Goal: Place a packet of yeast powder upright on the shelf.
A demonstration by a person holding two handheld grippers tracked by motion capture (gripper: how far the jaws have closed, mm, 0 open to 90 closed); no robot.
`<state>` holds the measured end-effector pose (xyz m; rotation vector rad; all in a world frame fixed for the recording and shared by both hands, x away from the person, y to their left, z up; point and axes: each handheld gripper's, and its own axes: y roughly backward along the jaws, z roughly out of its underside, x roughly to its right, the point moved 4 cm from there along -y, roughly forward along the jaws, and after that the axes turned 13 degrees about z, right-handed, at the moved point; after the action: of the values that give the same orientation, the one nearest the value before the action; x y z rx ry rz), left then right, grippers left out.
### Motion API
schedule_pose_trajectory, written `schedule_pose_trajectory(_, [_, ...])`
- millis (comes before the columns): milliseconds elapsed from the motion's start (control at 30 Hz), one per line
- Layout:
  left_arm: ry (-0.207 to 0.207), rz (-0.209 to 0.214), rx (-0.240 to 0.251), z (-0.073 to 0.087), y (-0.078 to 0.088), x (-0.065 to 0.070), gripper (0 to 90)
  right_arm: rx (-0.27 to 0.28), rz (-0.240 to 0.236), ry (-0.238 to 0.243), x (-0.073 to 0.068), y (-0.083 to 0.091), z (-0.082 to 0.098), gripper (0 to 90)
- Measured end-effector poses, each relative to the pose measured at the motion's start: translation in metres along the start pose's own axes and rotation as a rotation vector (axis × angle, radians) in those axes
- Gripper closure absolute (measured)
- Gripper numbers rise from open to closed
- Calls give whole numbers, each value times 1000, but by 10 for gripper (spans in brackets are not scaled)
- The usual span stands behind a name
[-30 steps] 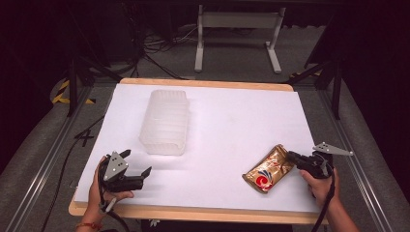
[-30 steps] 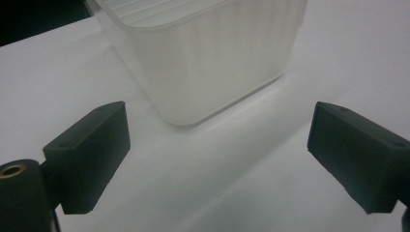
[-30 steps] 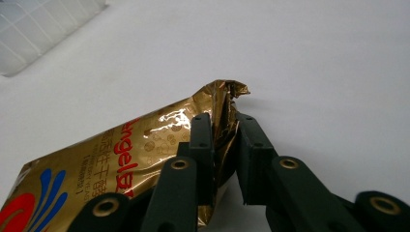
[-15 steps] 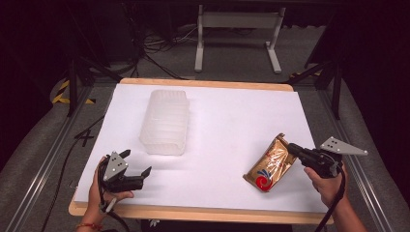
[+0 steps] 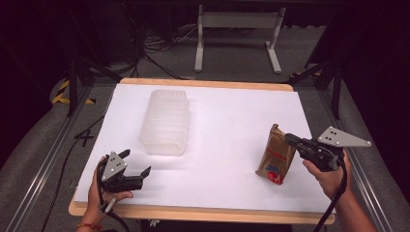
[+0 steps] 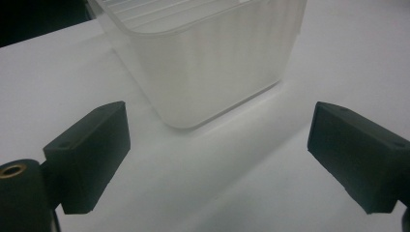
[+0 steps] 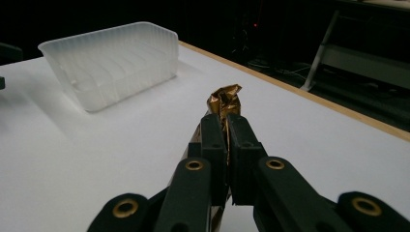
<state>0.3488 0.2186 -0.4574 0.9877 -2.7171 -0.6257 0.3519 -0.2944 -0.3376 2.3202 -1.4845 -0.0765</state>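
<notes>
The gold-brown snack bag (image 5: 276, 155) hangs pinched at its crimped top edge in the right gripper (image 5: 291, 139), whose jaws are closed tight on the foil. In the right gripper view the crumpled gold top of the bag (image 7: 224, 102) sticks up just past the jaw tips of that gripper (image 7: 227, 126), with the rest of the bag dropping below them. From the high view the bag stands nearly upright near the right edge of the table (image 5: 232, 111), toward the front right corner; its lower end, printed red and blue, is at or just above the white top, and I cannot tell whether it touches. The person's right hand (image 5: 330, 175) grips the tool from the front right, with the grey three-cornered plate (image 5: 342, 138) out past the table's right edge.

The left gripper (image 5: 136, 166) sits near the front left corner, held in the person's left hand (image 5: 103, 195), its jaws spread wide with nothing between them. In the left gripper view the two black pads (image 6: 90, 152) stand far apart over bare white surface, and the near end of the translucent ribbed plastic container (image 6: 203, 58) rises just beyond them.

That container (image 5: 166, 121) lies on the left half of the table, its long side running front to back, well apart from the bag. In the right gripper view the container (image 7: 112, 60) shows at the upper left, open side up.
</notes>
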Motion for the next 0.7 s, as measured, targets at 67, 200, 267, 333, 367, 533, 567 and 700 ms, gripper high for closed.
schedule_pose_trajectory(67, [1, 1, 0, 0, 0, 0, 87, 2, -2, 20, -2, -1, -4, 870])
schedule_pose_trajectory(200, [3, 3, -2, 0, -1, 0, 87, 11, -5, 38, -3, -3, -11, 871])
schedule_pose_trajectory(267, [0, 3, -4, 0, 0, 0, 87, 22, -10, 47, -4, -4, -17, 871])
schedule_pose_trajectory(333, [0, 2, -5, 1, 0, 0, 87, 31, -13, 54, -5, -5, -23, 871])
schedule_pose_trajectory(367, [3, 1, -7, 1, 0, 0, 87, 39, -21, 60, -6, -5, -27, 871])
schedule_pose_trajectory(533, [5, 2, -5, 2, 0, 0, 87, 52, -41, 87, -15, -11, -39, 871])
schedule_pose_trajectory(567, [5, 2, -5, 2, 0, 0, 87, 52, -41, 87, -15, -11, -39, 871])
schedule_pose_trajectory(700, [5, 3, -8, 2, 0, 0, 87, 54, -58, 113, -24, -20, -47, 871])
